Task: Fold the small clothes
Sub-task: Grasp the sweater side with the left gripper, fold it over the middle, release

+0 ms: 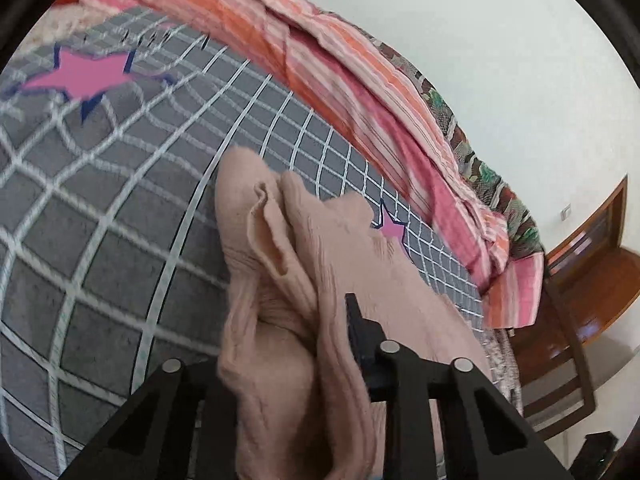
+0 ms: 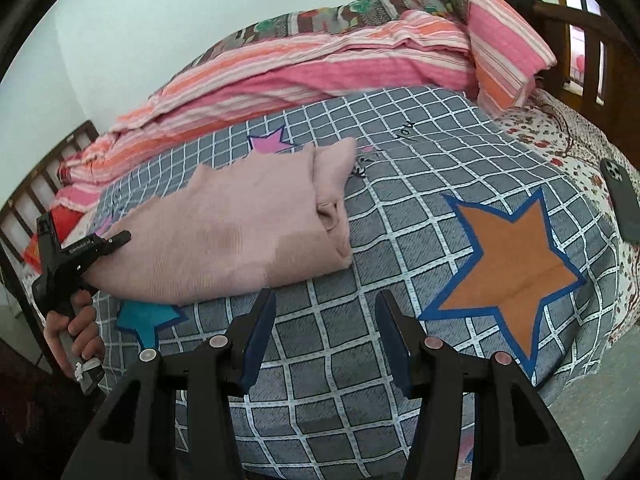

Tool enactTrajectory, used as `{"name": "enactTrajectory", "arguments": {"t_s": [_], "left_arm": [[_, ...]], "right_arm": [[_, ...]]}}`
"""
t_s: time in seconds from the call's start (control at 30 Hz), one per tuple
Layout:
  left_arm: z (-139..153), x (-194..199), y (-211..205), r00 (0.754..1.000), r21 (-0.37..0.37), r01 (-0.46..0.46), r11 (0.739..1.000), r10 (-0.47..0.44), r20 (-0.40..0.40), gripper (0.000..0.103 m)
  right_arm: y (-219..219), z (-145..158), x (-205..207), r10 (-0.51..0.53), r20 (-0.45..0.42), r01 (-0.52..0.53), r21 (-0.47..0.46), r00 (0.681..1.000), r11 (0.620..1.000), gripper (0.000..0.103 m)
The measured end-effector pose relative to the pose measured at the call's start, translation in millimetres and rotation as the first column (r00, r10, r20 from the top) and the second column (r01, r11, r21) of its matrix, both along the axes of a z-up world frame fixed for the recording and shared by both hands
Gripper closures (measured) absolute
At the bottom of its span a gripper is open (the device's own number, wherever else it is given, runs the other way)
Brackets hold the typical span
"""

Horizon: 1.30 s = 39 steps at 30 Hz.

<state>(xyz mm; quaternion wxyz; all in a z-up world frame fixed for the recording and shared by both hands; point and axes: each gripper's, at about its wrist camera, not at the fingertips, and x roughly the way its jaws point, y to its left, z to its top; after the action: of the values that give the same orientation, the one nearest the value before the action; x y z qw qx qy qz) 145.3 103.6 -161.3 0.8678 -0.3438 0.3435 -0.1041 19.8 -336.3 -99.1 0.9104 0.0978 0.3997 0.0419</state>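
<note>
A pale pink knit garment (image 2: 240, 224) lies folded on the grey checked bed cover (image 2: 400, 200). In the left wrist view the garment (image 1: 304, 280) fills the space between my fingers, bunched in folds. My left gripper (image 1: 320, 320) is shut on the garment's left edge; one finger (image 1: 356, 320) shows, the other is hidden by cloth. It also shows in the right wrist view (image 2: 116, 240), held by a hand. My right gripper (image 2: 326, 312) is open and empty, just in front of the garment's near edge.
A pink and orange striped blanket (image 2: 320, 64) lies bunched along the far side of the bed. A dark phone (image 2: 624, 200) lies at the right on a floral sheet. A wooden headboard (image 2: 592, 40) stands at far right, and a wooden footboard (image 2: 36, 188) stands at the left.
</note>
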Motion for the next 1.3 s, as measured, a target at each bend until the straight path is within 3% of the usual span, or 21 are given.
{"name": "enactTrajectory", "arguments": {"t_s": [0.3,0.47,0.6,0.77,0.8,0.83,0.9,0.97,1.17,1.3], "left_arm": [[76.1,8.3,-62.7,0.993,0.227,0.05,0.973,-0.072,0.091,0.083],[111.1,15.3,-137.1,0.972,0.374,0.132,0.918,-0.194,0.135,0.083],[106.2,16.7,-207.5,0.944,0.456,0.229,0.86,-0.31,0.112,0.083],[55.1,23.1,-271.5,0.896,0.41,0.421,0.809,-0.44,-0.053,0.083],[52.7,21.6,-273.4,0.894,0.409,0.422,0.809,-0.445,-0.042,0.081],[54.3,18.6,-270.2,0.887,0.396,0.43,0.811,-0.462,-0.016,0.071],[60.9,18.6,-257.2,0.846,0.302,0.506,0.808,-0.533,0.008,0.054],[66.9,23.2,-234.3,0.827,0.186,0.55,0.814,-0.562,0.016,0.049],[87.6,16.4,-155.5,0.864,0.134,0.475,0.87,-0.49,0.116,0.039],[89.3,16.3,-113.3,0.908,0.172,0.381,0.909,-0.403,0.119,0.038]], "right_arm": [[-18.7,7.4,12.1,-0.016,0.028,0.014,0.043,0.999,0.999,0.051],[-35.9,12.9,11.0,-0.057,0.035,0.055,0.05,0.998,0.997,0.051],[-49.5,14.2,7.8,-0.099,0.024,0.098,0.04,0.995,0.994,0.051],[-57.4,13.4,3.1,-0.129,0.0,0.129,0.015,0.992,0.992,0.051],[-57.8,14.4,2.0,-0.129,-0.002,0.129,0.012,0.992,0.992,0.051],[-57.6,15.4,1.7,-0.129,-0.001,0.129,0.011,0.992,0.992,0.051],[-54.8,19.6,2.5,-0.119,0.01,0.119,0.008,0.993,0.993,0.051],[-48.8,23.2,5.9,-0.098,0.021,0.097,0.016,0.995,0.995,0.051],[-16.5,36.3,36.5,0.027,0.074,-0.035,0.11,0.997,0.993,0.049],[6.7,40.3,55.1,0.098,0.103,-0.117,0.204,0.99,0.972,0.044]]}}
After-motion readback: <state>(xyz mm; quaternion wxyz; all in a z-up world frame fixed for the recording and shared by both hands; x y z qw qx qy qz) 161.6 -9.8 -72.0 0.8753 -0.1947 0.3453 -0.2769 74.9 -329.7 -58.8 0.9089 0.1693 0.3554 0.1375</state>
